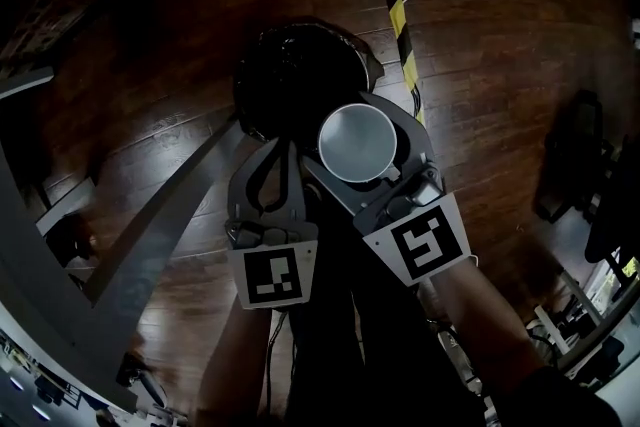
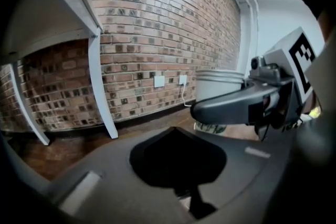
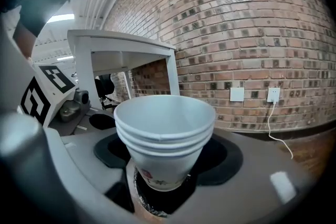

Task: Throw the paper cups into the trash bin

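Paper cups (image 1: 357, 143), stacked one inside another with the mouths up, sit upright in the right claw (image 1: 355, 130), whose two jaws curve around the stack and pinch it from both sides. In the right gripper view three white rims show one above another, and the lowest cup has a small printed pattern near the bottom. The stack hangs over the near edge of the black trash bin (image 1: 290, 75), which stands on the dark wooden floor (image 1: 500, 45); the round dark opening of the bin shows just under the stack. The left claw (image 1: 283, 155) is close beside the right one, pressed together at the tips with nothing between the jaws. Behind them is a brick wall (image 3: 252, 34) with two white sockets (image 3: 237, 94), and a yellow-black strip (image 1: 402, 40) lies on the floor beside the bin.
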Motion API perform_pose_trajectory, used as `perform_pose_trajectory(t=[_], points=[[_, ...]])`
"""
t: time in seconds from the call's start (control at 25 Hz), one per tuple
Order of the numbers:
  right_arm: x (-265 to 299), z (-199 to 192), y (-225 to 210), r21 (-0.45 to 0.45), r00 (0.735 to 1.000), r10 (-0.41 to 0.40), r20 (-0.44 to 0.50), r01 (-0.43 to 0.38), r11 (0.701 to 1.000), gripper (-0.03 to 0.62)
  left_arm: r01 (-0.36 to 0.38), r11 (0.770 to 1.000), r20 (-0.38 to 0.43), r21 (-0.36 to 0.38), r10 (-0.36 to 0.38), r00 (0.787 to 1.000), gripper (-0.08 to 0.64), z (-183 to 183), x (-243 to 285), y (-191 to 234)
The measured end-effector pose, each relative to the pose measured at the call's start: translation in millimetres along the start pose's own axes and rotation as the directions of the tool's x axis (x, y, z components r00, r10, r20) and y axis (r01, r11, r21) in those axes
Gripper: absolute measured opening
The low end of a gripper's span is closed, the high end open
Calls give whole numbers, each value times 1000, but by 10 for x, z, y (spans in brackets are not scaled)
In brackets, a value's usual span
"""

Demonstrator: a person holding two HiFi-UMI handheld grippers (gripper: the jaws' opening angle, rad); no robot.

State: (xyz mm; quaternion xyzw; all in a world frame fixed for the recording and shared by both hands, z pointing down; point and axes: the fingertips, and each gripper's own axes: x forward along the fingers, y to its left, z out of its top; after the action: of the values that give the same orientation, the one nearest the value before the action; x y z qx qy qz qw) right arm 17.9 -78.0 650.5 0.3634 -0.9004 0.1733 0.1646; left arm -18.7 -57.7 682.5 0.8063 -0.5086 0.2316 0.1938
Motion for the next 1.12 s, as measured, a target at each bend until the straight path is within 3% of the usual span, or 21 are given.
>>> perform_pose_trajectory(t=[0.32,0.52,0.72,0.96,1.12], points=[[167,-414,-100,15,998,-7,-63,8,1000,342,-6,996,-61,-86,1,998,5,-347,193,58],[306,-760,-177,80,992,4,-123,6,997,342,-38,995,-49,-93,33,998,5,-542,358,190],[441,-1032,-296,94,983,-22,-183,40,995,344,-52,992,-101,-114,41,994,5,-738,465,281],[543,-1234,-290,96,975,1,-221,21,995,347,-60,988,-96,-144,46,994,5,-781,473,301],[577,-1293,-265,97,971,15,-237,9,995,437,-56,988,-99,-142,42,994,5,-793,441,289]])
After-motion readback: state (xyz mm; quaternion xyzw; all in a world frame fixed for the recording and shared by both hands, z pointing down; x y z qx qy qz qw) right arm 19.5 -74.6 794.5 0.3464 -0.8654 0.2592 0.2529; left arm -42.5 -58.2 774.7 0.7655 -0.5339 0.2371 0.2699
